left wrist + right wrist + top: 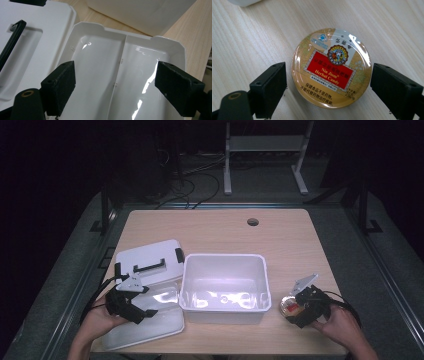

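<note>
A round gold candy tin (pixel 331 67) with a red label lies flat on the wooden table (pixel 280 240) at the front right, also seen from above (pixel 289 305). My right gripper (pixel 328 85) stands open around it, one jaw on each side, with a small gap to the left pad (pixel 270 87). In the high view that gripper (pixel 295 309) is held by a hand at the table's front right. At the front left my left gripper (pixel 115 85) is open over a shallow white divided tray (pixel 100 62), nothing between its pads. From above, this gripper (pixel 142 312) hovers over the tray (pixel 165 320).
A deep white bin (pixel 222 256) stands in the middle of the table; its wall (pixel 140 12) shows beyond the tray. A white lid (pixel 150 257) with a black handle lies behind the tray, partly under it (pixel 37 42). A cable hole (pixel 253 222) sits at the back.
</note>
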Motion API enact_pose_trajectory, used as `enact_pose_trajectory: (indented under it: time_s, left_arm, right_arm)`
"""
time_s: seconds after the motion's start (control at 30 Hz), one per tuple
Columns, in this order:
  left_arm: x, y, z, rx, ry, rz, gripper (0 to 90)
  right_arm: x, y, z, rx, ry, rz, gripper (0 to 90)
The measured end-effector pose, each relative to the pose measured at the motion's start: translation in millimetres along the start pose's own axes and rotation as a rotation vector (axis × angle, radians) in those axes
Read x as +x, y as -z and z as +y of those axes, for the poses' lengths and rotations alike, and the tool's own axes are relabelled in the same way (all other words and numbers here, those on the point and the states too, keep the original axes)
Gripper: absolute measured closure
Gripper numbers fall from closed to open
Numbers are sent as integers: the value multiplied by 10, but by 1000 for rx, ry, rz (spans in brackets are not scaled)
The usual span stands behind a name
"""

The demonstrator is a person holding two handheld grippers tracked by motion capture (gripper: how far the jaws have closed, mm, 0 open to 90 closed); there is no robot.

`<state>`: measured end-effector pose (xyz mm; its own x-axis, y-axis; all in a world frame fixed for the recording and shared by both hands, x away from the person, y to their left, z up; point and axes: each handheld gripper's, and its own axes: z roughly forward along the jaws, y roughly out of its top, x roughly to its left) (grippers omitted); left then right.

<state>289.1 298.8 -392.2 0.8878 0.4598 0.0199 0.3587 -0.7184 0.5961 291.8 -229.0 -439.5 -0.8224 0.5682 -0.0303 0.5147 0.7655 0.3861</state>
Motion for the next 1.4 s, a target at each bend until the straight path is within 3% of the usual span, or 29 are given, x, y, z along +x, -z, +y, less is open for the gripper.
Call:
enact_pose_trajectory:
  time_s: [0.33,0.87,1.1,1.4]
  left_arm:
    - [-4,24,-2,-16,-1,-9,166]
    - [7,17,-15,-15,2,-11,166]
    - [10,8,-26,-17,5,-14,165]
    - [29,55,-39,-47,16,-14,132]
  right_arm:
    - [-9,-89,39,38,22,9,149]
    - [-50,-87,43,48,42,29,199]
    - [-68,81,111,13,64,34,200]
    - [-99,446,254,-62,108,26,200]
